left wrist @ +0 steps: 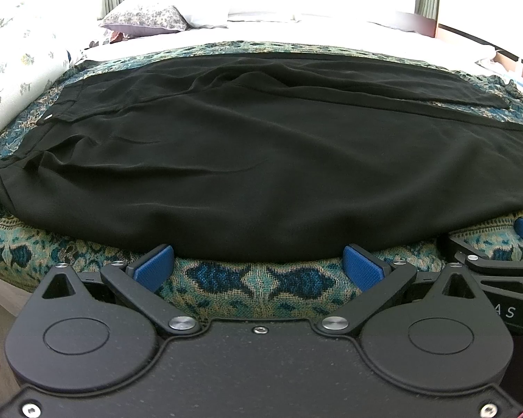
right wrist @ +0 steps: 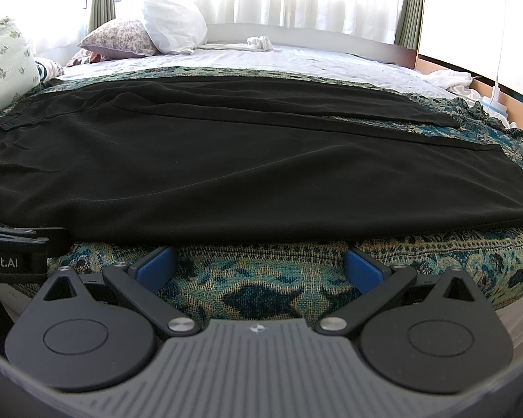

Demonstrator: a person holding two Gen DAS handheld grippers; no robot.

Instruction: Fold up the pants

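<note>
Blue-padded fingers of the left gripper [left wrist: 258,266] sit nearest the lens, spread wide w/ nothing between them, tips right at the near hem of the black, thin woven pants [left wrist: 261,160]. Right gripper [right wrist: 259,264] is the same: released, pads apart, poised at the pants' near edge, a bit further toward the leg ends.

Pants lie flat, lengthwise across the teal-and-beige patterned woven bedspread [left wrist: 258,278], waistband to the left, leg cuffs to the right. One leg looks already laid partly over the other; a long seam line runs along the pants' far half. Some wrinkles near the waistband.

Beyond the pants: white sheet [right wrist: 296,59], floral purple pillow [right wrist: 118,40] and a white pillow [right wrist: 174,24] at the far left, curtains behind.

Step, as I read it: setting up the first grab, no cloth pinched yet. Both grippers lined up along the near long edge, approx. side by side.

Next move prob. calls for sliding the lower fingers under the hem, pinching both at once, then lifting and carrying the near edge over to the far edge w/ even height so the thin fabric doesn't bunch or drag the bedspread along.
</note>
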